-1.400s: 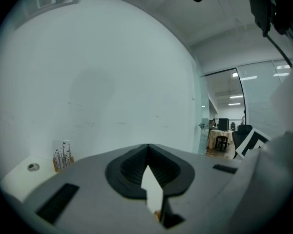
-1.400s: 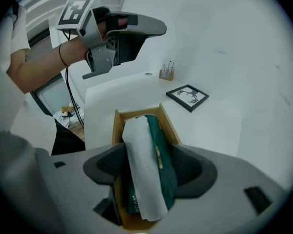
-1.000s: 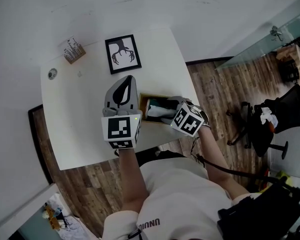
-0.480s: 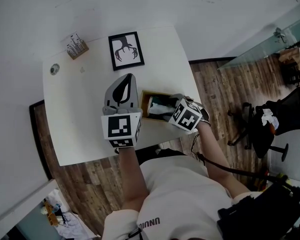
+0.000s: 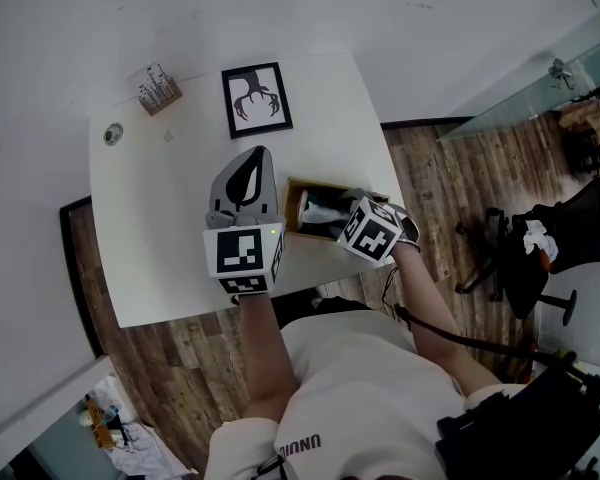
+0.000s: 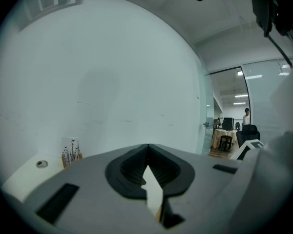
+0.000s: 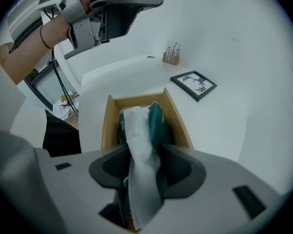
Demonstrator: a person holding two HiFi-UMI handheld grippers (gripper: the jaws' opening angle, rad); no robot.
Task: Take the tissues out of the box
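One tissue point(image 7: 138, 140) stands between the jaws of the right gripper point(image 7: 142, 155), which have just been closing on it. The pads look pressed to the white sheet where it rises out of the green pack point(image 7: 157, 123) in the box point(image 7: 107, 126). I read that as the grip being made, with the upward pull not yet begun. The box lies on the bench point(image 5: 160, 228) near its front edge, just beside the left gripper point(image 6: 147, 150). That gripper's jaws are together on nothing and point roughly level over the bench.

It is hard to tell whether a fold of the pack is pinched along with the tissue on the right-hand pad. If it is, the pack may lift with the sheet. The box's near end is cut off behind the jaws, and how many tissues remain is hidden inside the pack. In the head view the right gripper's cube point(image 5: 372, 233) covers the grip itself.
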